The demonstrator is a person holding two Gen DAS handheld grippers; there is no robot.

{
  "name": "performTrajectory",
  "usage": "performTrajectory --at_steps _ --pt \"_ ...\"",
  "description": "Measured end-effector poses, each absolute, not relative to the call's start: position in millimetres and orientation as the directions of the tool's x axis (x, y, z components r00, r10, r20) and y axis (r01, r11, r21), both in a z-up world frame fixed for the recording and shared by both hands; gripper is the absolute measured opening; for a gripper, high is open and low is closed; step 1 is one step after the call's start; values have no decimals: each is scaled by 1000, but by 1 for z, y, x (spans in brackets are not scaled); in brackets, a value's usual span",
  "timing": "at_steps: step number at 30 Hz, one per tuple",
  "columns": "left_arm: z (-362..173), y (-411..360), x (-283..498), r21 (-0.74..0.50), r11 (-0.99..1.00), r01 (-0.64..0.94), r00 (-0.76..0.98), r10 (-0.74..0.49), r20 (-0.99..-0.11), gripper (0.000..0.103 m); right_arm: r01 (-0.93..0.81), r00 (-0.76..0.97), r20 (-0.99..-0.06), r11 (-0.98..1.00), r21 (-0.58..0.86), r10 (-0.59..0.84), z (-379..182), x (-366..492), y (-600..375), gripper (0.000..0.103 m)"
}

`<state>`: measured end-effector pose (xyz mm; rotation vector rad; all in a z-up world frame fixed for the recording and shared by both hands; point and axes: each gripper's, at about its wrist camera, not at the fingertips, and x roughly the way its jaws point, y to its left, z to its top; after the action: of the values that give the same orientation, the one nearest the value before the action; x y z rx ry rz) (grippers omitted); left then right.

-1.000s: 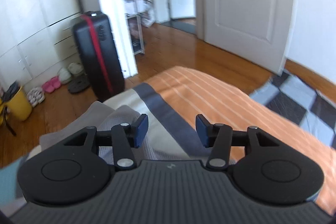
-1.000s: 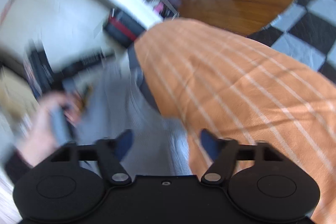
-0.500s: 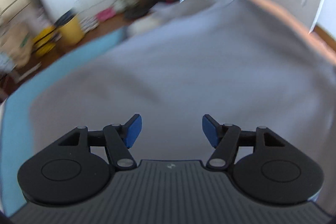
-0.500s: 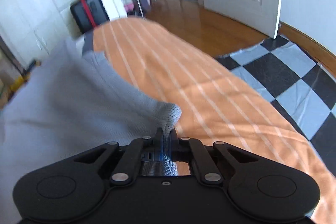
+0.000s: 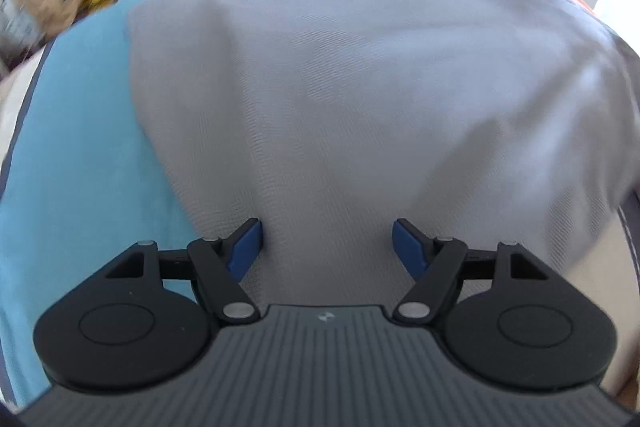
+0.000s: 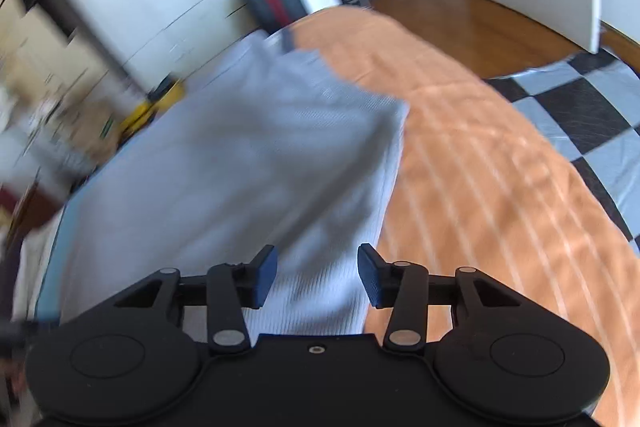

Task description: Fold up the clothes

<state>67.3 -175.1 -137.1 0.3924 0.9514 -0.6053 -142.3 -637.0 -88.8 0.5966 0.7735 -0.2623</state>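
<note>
Right gripper now released from grey garment, jaws apart, left gripper likewise spread, garment flat across bed's orange striped cover.

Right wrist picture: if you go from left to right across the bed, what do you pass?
Blue sheet → grey cloth → orange striped blanket → black-and-white checked rug.
</note>
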Motion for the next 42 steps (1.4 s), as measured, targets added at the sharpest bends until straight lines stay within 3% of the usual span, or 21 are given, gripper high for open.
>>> performTrajectory --at_steps 5,7,13,15,16,17,18,19,20,27,32,36,39,41,42 --pt "-128 -188 21 26 603 797 352 -428 -832 72 326 534 -837 883 337 122 -99 -176 -608 52" --pt "-127 -195 3 -1 516 856 286 -475 -832 72 327 530 -822 844 424 207 -109 -193 -611 52" --pt "-145 -214 -34 150 335 930 284 -397 -873 72 307 549 -757 757 577 354 -138 -204 -615 58" --pt "-151 -208 -35 184 308 933 302 -397 -867 72 272 583 -710 728 629 396 -146 -196 -617 33" --pt "-149 -206 -34 192 327 925 321 -406 -856 63 277 573 -723 740 613 385 -149 -189 -615 3" --pt "-147 -203 -33 200 345 917 340 -414 -844 36 290 556 -755 769 569 349 -147 -181 -613 3" --pt "-145 -200 -32 205 366 908 358 -422 -833 21 300 541 -781 796 526 312 -144 -174 -611 3" --pt "-140 -197 -27 199 402 894 375 -427 -823 8 297 552 -785 813 501 282 -134 -168 -610 3" --pt "-135 -194 -21 191 437 879 392 -432 -813 7 290 574 -775 820 493 262 -121 -162 -610 3" --pt "-128 -181 18 130 619 775 485 -450 -750 12 237 675 -718 873 426 168 -50 -100 -588 3" --pt "-136 -171 38 39 698 715 462 -431 -775 29 310 618 -786 926 214 -26 -59 -46 -560 4" --pt "-140 -168 30 102 689 718 483 -386 -786 48 360 570 -821 906 222 -26 -78 -49 -577 8" --pt "-143 -165 29 115 689 716 483 -370 -794 57 378 615 -789 875 303 8 -78 -74 -597 27" --pt "-145 -167 32 108 699 707 473 -354 -807 70 404 662 -749 843 356 -1 -75 -97 -611 51" --pt "-146 -169 33 104 703 704 469 -349 -811 70 415 676 -737 834 364 -15 -74 -108 -617 53"
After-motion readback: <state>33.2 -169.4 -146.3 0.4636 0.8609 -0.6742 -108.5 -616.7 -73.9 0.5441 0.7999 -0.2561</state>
